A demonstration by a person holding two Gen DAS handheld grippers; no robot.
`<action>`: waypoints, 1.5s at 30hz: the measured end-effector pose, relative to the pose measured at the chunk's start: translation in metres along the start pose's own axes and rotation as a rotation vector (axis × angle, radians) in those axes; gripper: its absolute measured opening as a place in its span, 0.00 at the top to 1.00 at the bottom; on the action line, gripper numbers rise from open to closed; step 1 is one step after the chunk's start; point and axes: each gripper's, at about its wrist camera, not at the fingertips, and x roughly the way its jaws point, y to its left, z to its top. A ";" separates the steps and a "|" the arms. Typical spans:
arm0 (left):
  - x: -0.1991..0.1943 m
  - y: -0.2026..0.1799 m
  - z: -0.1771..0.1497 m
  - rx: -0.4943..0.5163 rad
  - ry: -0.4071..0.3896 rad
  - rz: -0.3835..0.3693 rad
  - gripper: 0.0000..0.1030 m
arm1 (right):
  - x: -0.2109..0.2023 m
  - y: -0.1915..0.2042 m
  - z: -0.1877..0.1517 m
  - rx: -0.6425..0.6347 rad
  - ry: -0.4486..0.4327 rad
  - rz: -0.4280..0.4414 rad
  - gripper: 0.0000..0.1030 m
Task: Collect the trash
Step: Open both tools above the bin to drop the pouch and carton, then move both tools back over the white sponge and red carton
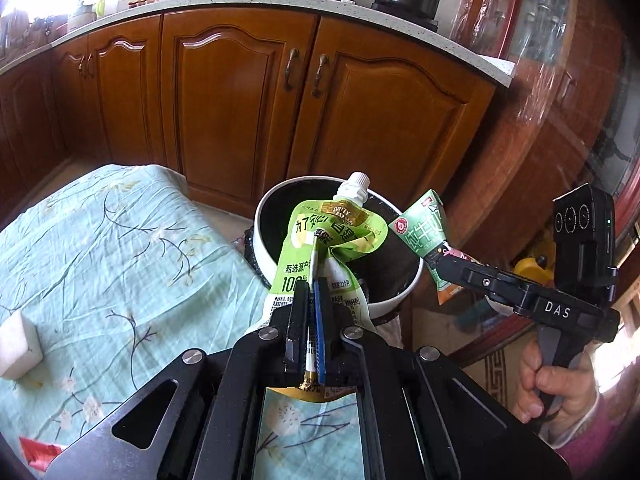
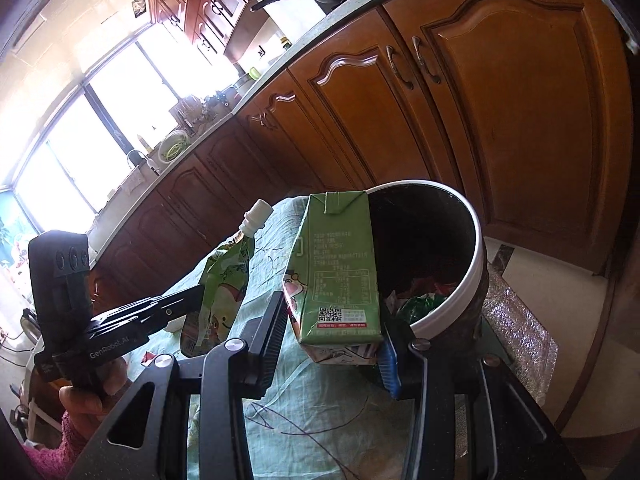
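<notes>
My left gripper [image 1: 311,292] is shut on a crumpled green drink pouch [image 1: 328,240] with a white screw cap, held over the near rim of the round white-rimmed trash bin [image 1: 394,302]. My right gripper [image 2: 332,328] is shut on a green milk carton [image 2: 340,264], held upright beside the bin's [image 2: 476,248] opening. In the left wrist view the carton [image 1: 420,228] hangs just right of the pouch, above the bin. In the right wrist view the pouch [image 2: 224,280] is left of the carton. Wrappers [image 2: 420,300] lie inside the bin.
A table with a light green floral cloth [image 1: 100,248] lies to the left, with a white block [image 1: 18,344] and a red scrap [image 1: 40,452] on it. Wooden kitchen cabinets [image 1: 240,100] stand behind. A round wooden table [image 1: 560,120] is at the right.
</notes>
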 end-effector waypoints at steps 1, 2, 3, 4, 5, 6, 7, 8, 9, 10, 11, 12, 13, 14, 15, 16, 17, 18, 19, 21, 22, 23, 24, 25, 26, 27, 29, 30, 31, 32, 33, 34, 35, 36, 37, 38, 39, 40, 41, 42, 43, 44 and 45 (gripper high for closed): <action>0.003 -0.001 0.003 0.000 0.004 0.003 0.98 | 0.001 -0.001 0.002 -0.002 0.000 -0.005 0.59; 0.006 -0.003 0.005 -0.001 0.008 0.003 0.98 | 0.002 -0.002 0.004 -0.004 0.000 -0.009 0.59; 0.008 -0.003 0.007 -0.001 0.010 0.002 0.98 | 0.004 -0.002 0.005 -0.008 0.003 -0.013 0.59; 0.011 -0.004 0.010 0.000 0.013 0.004 0.98 | 0.006 -0.002 0.009 -0.011 0.006 -0.018 0.59; 0.014 -0.005 0.013 0.001 0.018 0.008 0.98 | 0.006 -0.002 0.009 -0.014 0.009 -0.024 0.59; 0.017 -0.006 0.016 0.005 0.022 0.013 0.98 | 0.008 -0.003 0.011 -0.015 0.011 -0.029 0.59; 0.020 -0.007 0.019 0.009 0.027 0.017 0.98 | 0.009 -0.004 0.013 -0.015 0.014 -0.031 0.59; 0.024 -0.008 0.021 0.012 0.032 0.022 0.98 | 0.011 -0.005 0.016 -0.016 0.019 -0.034 0.59; 0.028 -0.009 0.024 0.014 0.041 0.027 0.98 | 0.012 -0.007 0.018 -0.016 0.022 -0.040 0.59; 0.032 -0.010 0.027 0.016 0.048 0.029 0.98 | 0.014 -0.005 0.018 -0.019 0.024 -0.046 0.59; 0.036 -0.011 0.031 0.021 0.054 0.033 0.98 | 0.015 -0.005 0.019 -0.023 0.029 -0.051 0.59; 0.040 -0.012 0.033 0.025 0.061 0.038 0.98 | 0.017 -0.006 0.022 -0.026 0.032 -0.056 0.59; 0.044 -0.013 0.036 0.029 0.068 0.044 0.98 | 0.019 -0.007 0.023 -0.030 0.037 -0.060 0.59; 0.047 -0.014 0.039 0.032 0.075 0.048 0.98 | 0.021 -0.007 0.025 -0.032 0.041 -0.064 0.59; 0.051 -0.014 0.041 0.034 0.083 0.050 0.98 | 0.022 -0.008 0.026 -0.033 0.045 -0.068 0.59; 0.055 -0.014 0.042 0.035 0.090 0.055 0.98 | 0.024 -0.009 0.027 -0.034 0.047 -0.071 0.59; 0.058 -0.015 0.043 0.037 0.096 0.060 0.98 | 0.025 -0.010 0.028 -0.036 0.051 -0.074 0.59; 0.061 -0.016 0.044 0.040 0.102 0.063 0.98 | 0.026 -0.011 0.028 -0.036 0.054 -0.076 0.59; 0.064 -0.017 0.045 0.041 0.102 0.065 0.98 | 0.028 -0.013 0.029 -0.034 0.059 -0.078 0.59; 0.069 -0.019 0.047 0.043 0.110 0.067 0.98 | 0.031 -0.017 0.030 -0.033 0.069 -0.083 0.59; 0.071 -0.019 0.048 0.043 0.114 0.066 0.98 | 0.032 -0.017 0.030 -0.034 0.074 -0.086 0.59; 0.073 -0.020 0.049 0.045 0.118 0.068 0.98 | 0.035 -0.018 0.032 -0.034 0.079 -0.089 0.59; 0.075 -0.021 0.049 0.047 0.121 0.070 0.98 | 0.036 -0.019 0.032 -0.034 0.082 -0.091 0.59; 0.077 -0.022 0.050 0.050 0.125 0.069 0.98 | 0.036 -0.021 0.033 -0.034 0.086 -0.093 0.59; 0.078 -0.023 0.049 0.053 0.128 0.067 0.97 | 0.037 -0.022 0.033 -0.032 0.088 -0.094 0.59; 0.080 -0.024 0.051 0.057 0.130 0.068 0.97 | 0.038 -0.024 0.034 -0.029 0.090 -0.095 0.59; 0.082 -0.025 0.051 0.058 0.133 0.074 0.97 | 0.041 -0.026 0.037 -0.020 0.092 -0.097 0.59; 0.084 -0.023 0.052 0.055 0.136 0.074 0.97 | 0.042 -0.027 0.038 -0.014 0.093 -0.094 0.58; 0.085 -0.022 0.052 0.051 0.139 0.072 0.97 | 0.045 -0.029 0.041 -0.008 0.095 -0.091 0.56; 0.087 -0.021 0.053 0.046 0.142 0.068 0.96 | 0.045 -0.031 0.042 0.002 0.093 -0.090 0.56; 0.088 -0.020 0.053 0.039 0.145 0.061 0.96 | 0.045 -0.033 0.042 0.008 0.094 -0.087 0.56; 0.088 -0.019 0.053 0.033 0.148 0.050 0.95 | 0.046 -0.034 0.043 0.012 0.096 -0.084 0.56; 0.089 -0.018 0.054 0.030 0.150 0.041 0.93 | 0.049 -0.033 0.048 0.015 0.095 -0.086 0.55; 0.089 -0.017 0.055 0.028 0.148 0.039 0.89 | 0.048 -0.034 0.049 0.017 0.090 -0.087 0.53; 0.086 -0.017 0.054 0.027 0.141 0.042 0.86 | 0.046 -0.034 0.049 0.018 0.084 -0.086 0.53; 0.083 -0.016 0.053 0.021 0.134 0.041 0.80 | 0.044 -0.034 0.048 0.020 0.078 -0.084 0.52; 0.080 -0.015 0.052 0.012 0.126 0.037 0.79 | 0.041 -0.033 0.047 0.022 0.070 -0.082 0.51; 0.075 -0.013 0.050 0.002 0.116 0.032 0.79 | 0.038 -0.033 0.046 0.023 0.062 -0.081 0.50; 0.070 -0.010 0.046 -0.010 0.104 0.029 0.78 | 0.035 -0.032 0.044 0.026 0.055 -0.077 0.48; 0.066 -0.008 0.044 -0.025 0.093 0.025 0.78 | 0.032 -0.031 0.041 0.029 0.048 -0.071 0.46; 0.059 -0.005 0.039 -0.042 0.081 0.021 0.78 | 0.029 -0.030 0.038 0.034 0.039 -0.066 0.44; 0.053 -0.002 0.033 -0.059 0.069 0.022 0.76 | 0.026 -0.029 0.034 0.037 0.031 -0.061 0.38; 0.048 0.001 0.028 -0.073 0.058 0.025 0.74 | 0.024 -0.027 0.031 0.040 0.024 -0.055 0.31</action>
